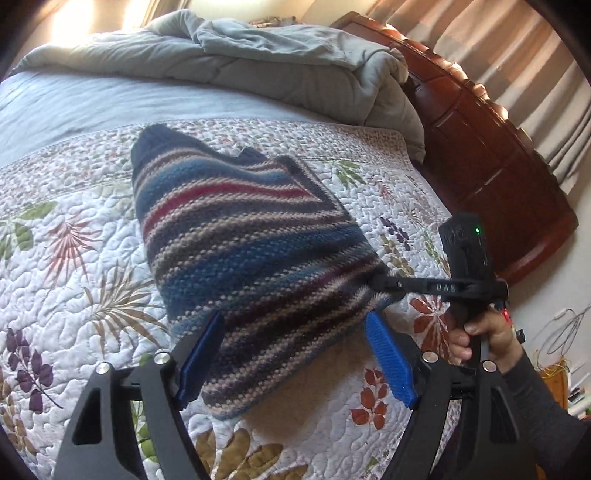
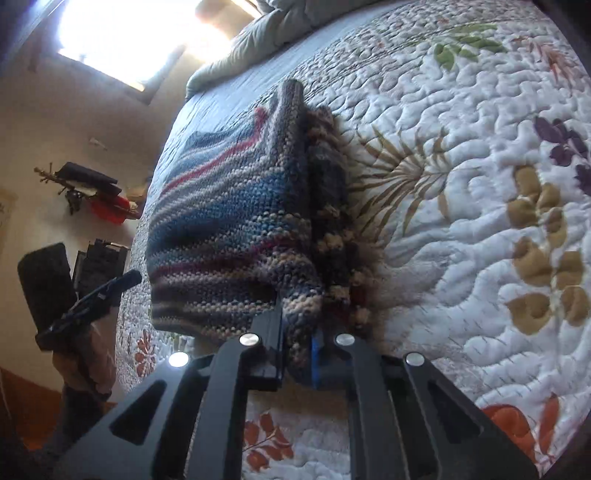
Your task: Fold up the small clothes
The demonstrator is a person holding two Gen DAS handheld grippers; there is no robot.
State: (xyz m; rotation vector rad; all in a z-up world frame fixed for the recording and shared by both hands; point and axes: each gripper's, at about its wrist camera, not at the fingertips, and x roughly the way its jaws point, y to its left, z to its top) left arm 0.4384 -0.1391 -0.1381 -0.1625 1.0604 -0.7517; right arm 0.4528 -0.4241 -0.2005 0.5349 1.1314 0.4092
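Observation:
A small striped knit sweater in blue, red, tan and dark bands lies on the floral quilt, its near corner lifted off the bed. My left gripper is open, its blue pads on either side of the sweater's near edge, not closed on it. My right gripper comes in from the right and is shut on the sweater's right corner. In the right wrist view the sweater hangs bunched from my right gripper, the fabric clamped between the fingers.
A rumpled grey comforter is piled at the head of the bed, against a dark wooden headboard. Striped curtains hang behind. The bed's right edge drops to the floor, where cables lie. A bright window is in the right wrist view.

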